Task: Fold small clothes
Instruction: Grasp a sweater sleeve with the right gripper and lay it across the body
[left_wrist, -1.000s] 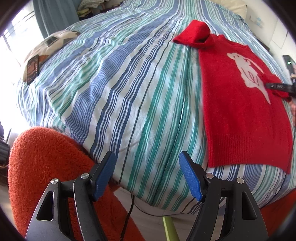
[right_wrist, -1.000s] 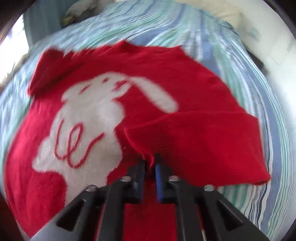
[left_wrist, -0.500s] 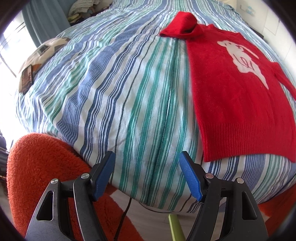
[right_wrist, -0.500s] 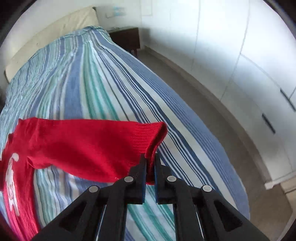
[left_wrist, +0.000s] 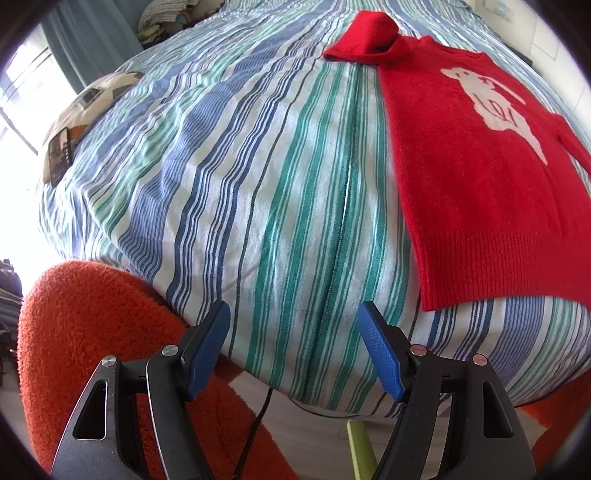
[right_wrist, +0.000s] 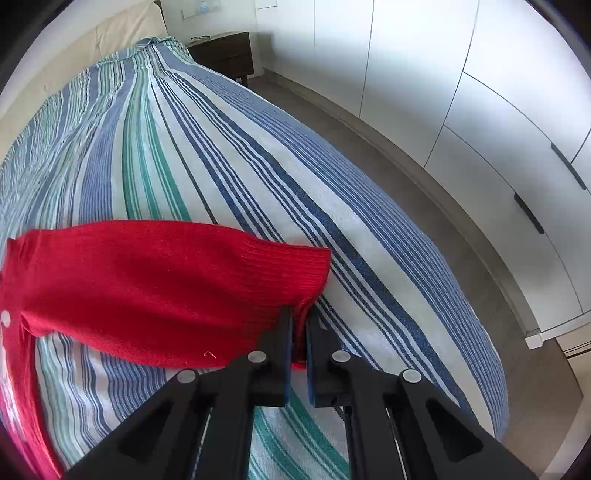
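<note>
Pinching the sweater's sleeve cuff (right_wrist: 306, 280), the right hand-held gripper (right_wrist: 299, 328) stretches it flat for folding (left hand-held gripper (left_wrist: 293, 341) gapes empty).

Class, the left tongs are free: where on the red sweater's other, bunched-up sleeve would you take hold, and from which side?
Grip the bunched sleeve at its outer cuff end, coming down from above on the open striped bedcover side. It lies humped beside the red sweater, so its free edge stands proud and is easy to pinch. The left tongs stand open and empty; the right tongs pinch the other cuff.
</note>
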